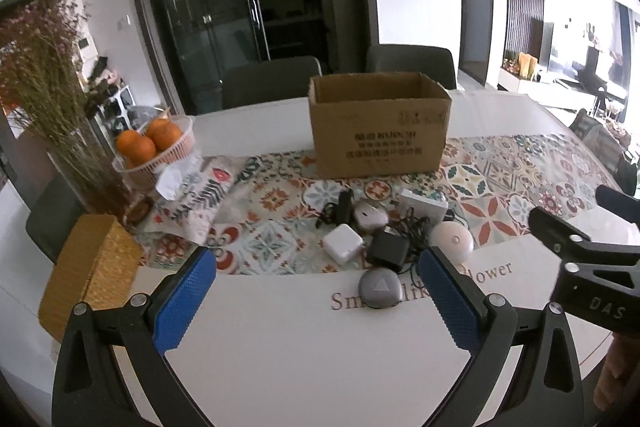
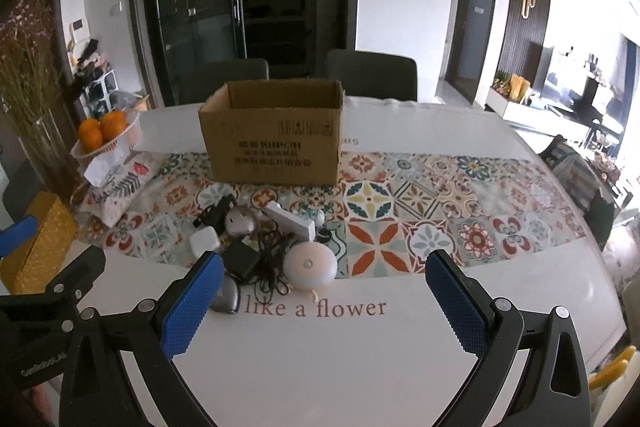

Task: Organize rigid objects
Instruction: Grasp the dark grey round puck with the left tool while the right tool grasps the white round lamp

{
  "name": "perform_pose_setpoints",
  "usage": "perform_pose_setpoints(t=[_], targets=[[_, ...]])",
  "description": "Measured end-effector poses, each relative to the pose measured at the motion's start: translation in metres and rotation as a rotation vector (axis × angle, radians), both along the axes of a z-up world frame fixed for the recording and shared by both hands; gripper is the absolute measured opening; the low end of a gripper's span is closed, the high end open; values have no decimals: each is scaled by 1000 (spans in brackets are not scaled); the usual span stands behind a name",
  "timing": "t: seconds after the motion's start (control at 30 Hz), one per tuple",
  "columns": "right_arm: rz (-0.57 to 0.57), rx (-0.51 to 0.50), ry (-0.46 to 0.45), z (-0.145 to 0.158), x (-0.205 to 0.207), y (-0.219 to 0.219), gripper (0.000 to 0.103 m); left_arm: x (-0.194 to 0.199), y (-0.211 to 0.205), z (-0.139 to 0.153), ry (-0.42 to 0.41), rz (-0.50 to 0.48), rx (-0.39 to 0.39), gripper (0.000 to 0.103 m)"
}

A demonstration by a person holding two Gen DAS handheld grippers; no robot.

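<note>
Hovering over the white table point(image 1: 280, 339), we are keeping the left gripper point(image 1: 316, 301) and right gripper point(image 2: 324, 303) spread wide, holding nothing. Gadgets are sitting piled just beyond: grey puck point(image 1: 379, 287) nearest, round white light point(image 2: 309, 265) right, cardboard box point(image 1: 378, 125) farther back.

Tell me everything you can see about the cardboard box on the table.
The cardboard box is plain brown corrugated card with dark printed text on its front. It stands upright with its top open; its inside is hidden. It sits at the far side of the patterned runner, behind the pile of small electronics. Nothing touches it.
</note>
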State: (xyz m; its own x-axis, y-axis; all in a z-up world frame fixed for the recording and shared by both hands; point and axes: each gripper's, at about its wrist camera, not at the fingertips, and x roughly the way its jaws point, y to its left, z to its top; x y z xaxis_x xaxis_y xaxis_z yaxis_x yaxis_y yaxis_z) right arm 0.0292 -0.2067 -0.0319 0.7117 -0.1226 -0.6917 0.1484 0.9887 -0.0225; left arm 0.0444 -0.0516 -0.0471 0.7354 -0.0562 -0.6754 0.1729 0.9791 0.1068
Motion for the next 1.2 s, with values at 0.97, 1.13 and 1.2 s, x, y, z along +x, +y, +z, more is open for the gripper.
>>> perform_pose_setpoints(t=[0.97,1.13,1.2], targets=[[258,12,225,-128,100,-35,96,68,-46,-124,237,101,-34,95],[282,43,247,-145,109,-33,92,76,-45,-144,286,127,-40,94],[289,45,253,-149,112,-32,91,78,-44,-151,310,134,-48,93]])
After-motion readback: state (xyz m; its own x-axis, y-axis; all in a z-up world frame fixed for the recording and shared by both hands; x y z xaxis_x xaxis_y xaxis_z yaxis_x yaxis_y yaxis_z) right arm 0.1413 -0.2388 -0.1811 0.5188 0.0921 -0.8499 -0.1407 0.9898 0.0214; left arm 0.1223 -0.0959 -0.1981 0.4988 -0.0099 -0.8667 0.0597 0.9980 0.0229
